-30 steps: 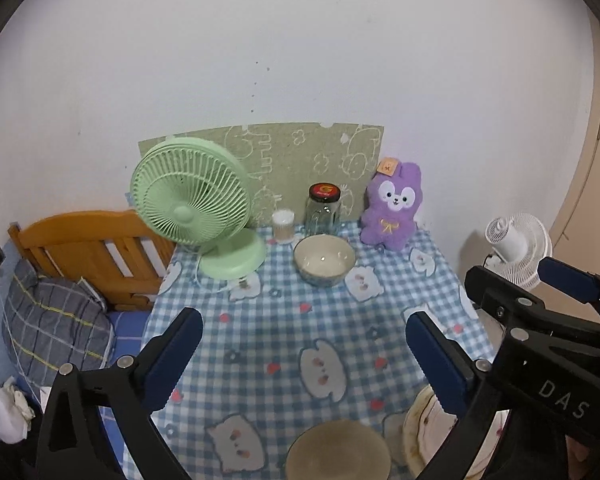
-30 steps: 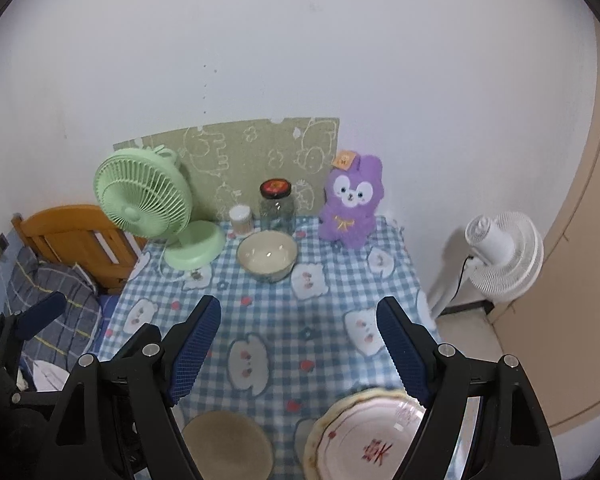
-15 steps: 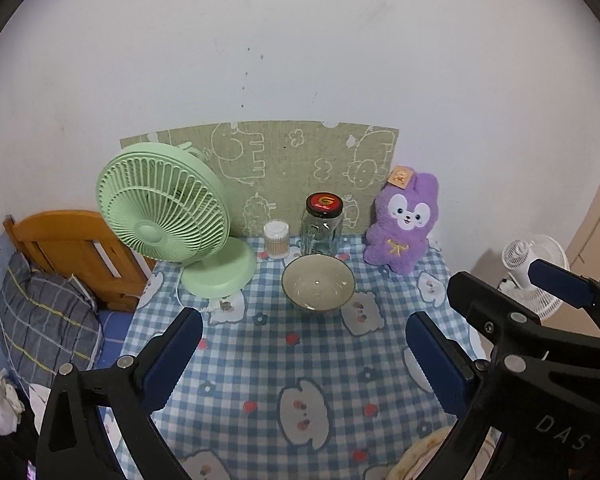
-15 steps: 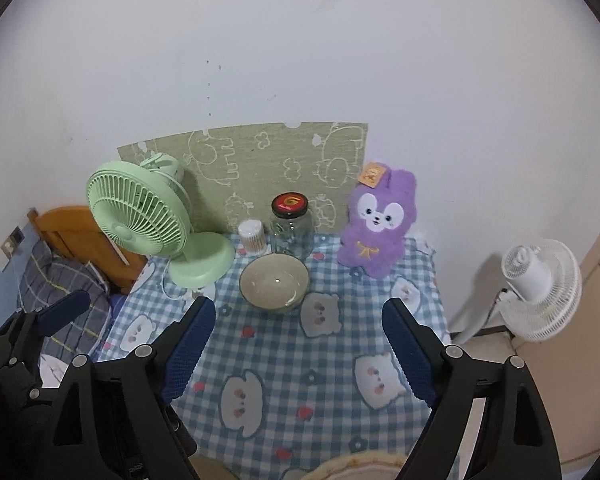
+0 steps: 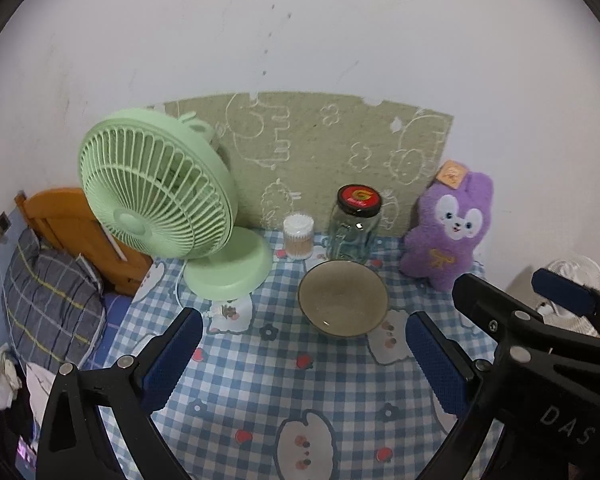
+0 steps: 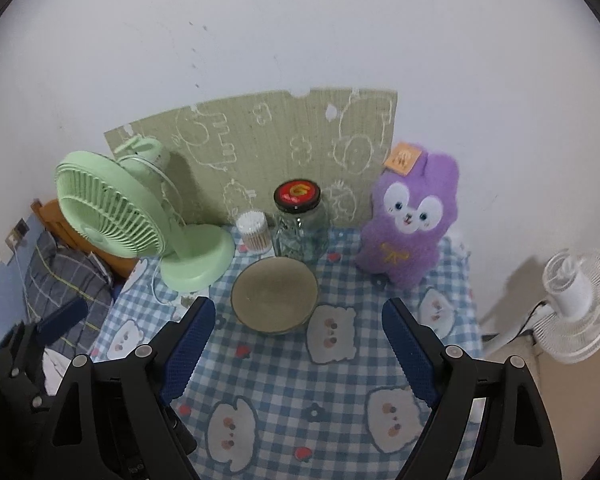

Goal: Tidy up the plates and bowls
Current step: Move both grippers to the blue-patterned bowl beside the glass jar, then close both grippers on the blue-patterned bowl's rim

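A beige bowl [image 5: 342, 298] [image 6: 275, 296] stands empty on the blue checked tablecloth [image 5: 260, 380] [image 6: 300, 392], in front of a glass jar. My left gripper [image 5: 300, 344] hangs open above the cloth, its blue pads wide apart, the bowl just ahead of and between them. My right gripper [image 6: 296, 336] is also open with nothing between its fingers, the bowl just beyond its left pad. In the left wrist view the right gripper's black frame [image 5: 532, 320] shows at the right edge.
Along the wall stand a green desk fan [image 5: 160, 196] [image 6: 116, 216], a tub of cotton swabs [image 5: 298, 236], a red-lidded glass jar [image 5: 356, 224] [image 6: 300, 220] and a purple plush rabbit [image 5: 448, 232] [image 6: 408, 224]. A white floor fan [image 6: 576, 304] stands right of the table; bedding [image 5: 48, 304] lies left.
Both grippers moved forward and down toward the back of the table. The far bowl looms larger. The near bowl and the patterned plate have slipped out of view below.
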{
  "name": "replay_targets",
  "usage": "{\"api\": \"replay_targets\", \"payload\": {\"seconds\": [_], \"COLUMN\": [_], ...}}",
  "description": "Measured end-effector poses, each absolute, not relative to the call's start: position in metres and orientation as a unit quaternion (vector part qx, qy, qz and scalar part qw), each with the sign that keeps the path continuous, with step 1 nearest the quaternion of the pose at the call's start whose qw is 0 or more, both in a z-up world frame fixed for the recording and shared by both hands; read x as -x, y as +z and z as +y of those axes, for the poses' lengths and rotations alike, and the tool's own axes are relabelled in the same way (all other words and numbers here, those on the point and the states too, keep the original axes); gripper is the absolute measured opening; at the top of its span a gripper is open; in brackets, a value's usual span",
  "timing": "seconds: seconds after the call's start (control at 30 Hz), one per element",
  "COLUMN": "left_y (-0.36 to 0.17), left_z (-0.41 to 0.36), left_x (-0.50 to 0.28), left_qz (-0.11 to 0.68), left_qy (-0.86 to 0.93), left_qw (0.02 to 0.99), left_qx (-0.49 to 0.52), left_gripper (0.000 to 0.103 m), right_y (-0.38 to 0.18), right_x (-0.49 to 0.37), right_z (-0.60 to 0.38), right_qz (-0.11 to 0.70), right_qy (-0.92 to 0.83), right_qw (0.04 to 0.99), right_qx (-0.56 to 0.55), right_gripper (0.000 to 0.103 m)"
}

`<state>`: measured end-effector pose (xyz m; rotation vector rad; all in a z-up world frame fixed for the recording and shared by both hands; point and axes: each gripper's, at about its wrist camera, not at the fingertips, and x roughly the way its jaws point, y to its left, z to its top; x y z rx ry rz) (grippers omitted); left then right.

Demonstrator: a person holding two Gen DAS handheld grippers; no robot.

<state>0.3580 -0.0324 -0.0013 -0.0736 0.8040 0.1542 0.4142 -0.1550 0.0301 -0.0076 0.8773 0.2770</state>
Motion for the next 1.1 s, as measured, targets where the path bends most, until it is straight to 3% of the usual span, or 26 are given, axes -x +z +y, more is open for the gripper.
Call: {"api": "replay_targets", "payload": {"seconds": [0.17,0.27,0.4,0.67,0.83,1.1], "left_y": [-0.025,-0.041,-0.064,-0.094,-0.116,-0.146], "left_z": [-0.034,-0.032,-0.032,-0.032,-0.025,-0.017], "left_x": [-0.378,-0.390,-0.406,-0.441,-0.458,-0.475], "left_qz": [0.395,0.400,0.413,0.425,0.442,0.463], "left_qy": [0.087,0.087,0.090,0.092,0.087,0.086], "left_qw": [0.914,0.912,0.906,0.900,0.892,0.882], "left_qx": [0.024,0.037,0.040,0.013,0.023,0.031], "left_gripper": [0.102,0.092,0.091,0.072,0.054,0.046], "right_y": [0.004,-0.012,-0.034,-0.067,-0.088,-0.119], "right_x": [-0.436,-0.448,-0.464,-0.493,-0.510,-0.530], "right_z": [-0.151,-0.150,-0.147,-0.139,-0.133,-0.133], "right_qz": [0.429,0.431,0.436,0.435,0.443,0.460], "right_qy": [0.134,0.135,0.137,0.147,0.144,0.141], "right_qw": [0.893,0.892,0.889,0.888,0.884,0.876], "right_qx": [0.016,0.018,0.028,0.035,0.040,0.037], "right_gripper": [0.087,0.087,0.080,0.066,0.057,0.050]}}
